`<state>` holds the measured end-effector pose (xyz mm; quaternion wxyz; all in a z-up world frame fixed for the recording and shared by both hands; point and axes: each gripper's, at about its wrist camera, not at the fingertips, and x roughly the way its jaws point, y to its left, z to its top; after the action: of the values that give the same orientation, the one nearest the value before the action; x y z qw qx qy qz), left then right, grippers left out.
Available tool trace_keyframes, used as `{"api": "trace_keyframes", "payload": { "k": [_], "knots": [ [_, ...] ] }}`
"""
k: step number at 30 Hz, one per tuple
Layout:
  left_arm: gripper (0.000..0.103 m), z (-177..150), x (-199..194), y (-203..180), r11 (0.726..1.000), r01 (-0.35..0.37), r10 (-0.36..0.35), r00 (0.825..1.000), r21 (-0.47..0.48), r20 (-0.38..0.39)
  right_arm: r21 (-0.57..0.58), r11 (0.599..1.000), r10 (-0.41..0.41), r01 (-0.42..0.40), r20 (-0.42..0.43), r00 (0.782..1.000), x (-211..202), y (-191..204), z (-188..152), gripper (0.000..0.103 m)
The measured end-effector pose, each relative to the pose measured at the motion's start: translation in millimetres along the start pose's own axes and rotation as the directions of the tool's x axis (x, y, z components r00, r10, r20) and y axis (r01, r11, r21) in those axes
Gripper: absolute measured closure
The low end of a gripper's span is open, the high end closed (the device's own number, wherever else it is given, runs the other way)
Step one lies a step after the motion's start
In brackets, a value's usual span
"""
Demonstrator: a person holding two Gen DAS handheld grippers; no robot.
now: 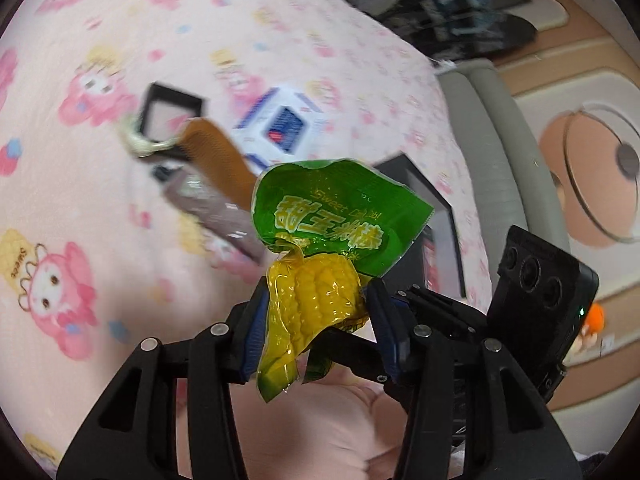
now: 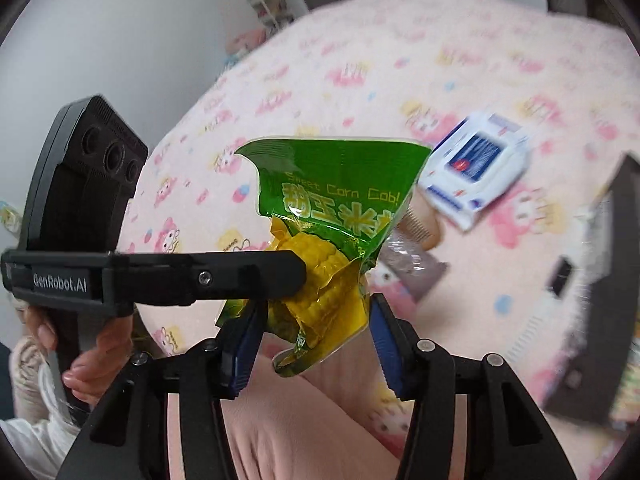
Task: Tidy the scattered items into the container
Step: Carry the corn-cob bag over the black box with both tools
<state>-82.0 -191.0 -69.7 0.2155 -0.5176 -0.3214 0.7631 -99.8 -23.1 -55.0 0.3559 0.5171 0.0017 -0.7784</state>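
A green and yellow sweet corn cob packet [image 1: 320, 256] hangs above the pink bed sheet. My left gripper [image 1: 318, 316] is shut on its yellow lower half. In the right wrist view the same packet [image 2: 332, 216] sits between the blue pads of my right gripper [image 2: 314, 332], which is shut on it too. One finger of the left gripper [image 2: 240, 276] crosses in from the left and presses the cob. The right gripper's black body [image 1: 540, 300] shows close beside the packet. A black open box [image 2: 600, 280] lies on the bed at the right, seen partly behind the packet as a black box [image 1: 436, 208].
A white and blue tissue pack [image 1: 280, 124], a wooden comb [image 1: 216, 152], a brown sachet [image 1: 216, 204] and a black square frame [image 1: 172, 108] lie on the cartoon-print sheet [image 1: 80, 200]. A hand [image 2: 96, 360] holds the left gripper. The bed's edge and floor mats [image 1: 560, 92] are at the right.
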Motion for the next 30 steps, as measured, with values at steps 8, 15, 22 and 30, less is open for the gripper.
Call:
{"api": "trace_keyframes", "payload": {
  "k": [8,15,22,30],
  "knots": [
    [0.056,-31.3,27.1,-68.9,0.998,0.034,-0.033,0.999,0.055,-0.007,0.028,0.988,-0.152,0.15,0.089,0.984,-72.1,-13.3,-50.9,0.055],
    [0.057,-38.9,71.6,-135.5,0.991,0.018,-0.014,0.999,0.136,-0.03,0.096,0.982,-0.177,0.163,0.153,0.972,-120.1,-58.4,-76.1,0.055],
    [0.057,-52.6,133.2,-173.2,0.976,-0.042,0.068,0.991,0.215,-0.112,0.229,0.966,-0.155,0.12,0.138,0.978,-127.0,-118.5,-107.0,0.055],
    [0.057,-17.4,183.4,-211.9,0.974,0.002,0.017,0.996,0.229,-0.084,0.266,0.951,-0.204,0.159,0.148,0.968,-157.7,-176.1,-83.5,0.055]
  ]
}}
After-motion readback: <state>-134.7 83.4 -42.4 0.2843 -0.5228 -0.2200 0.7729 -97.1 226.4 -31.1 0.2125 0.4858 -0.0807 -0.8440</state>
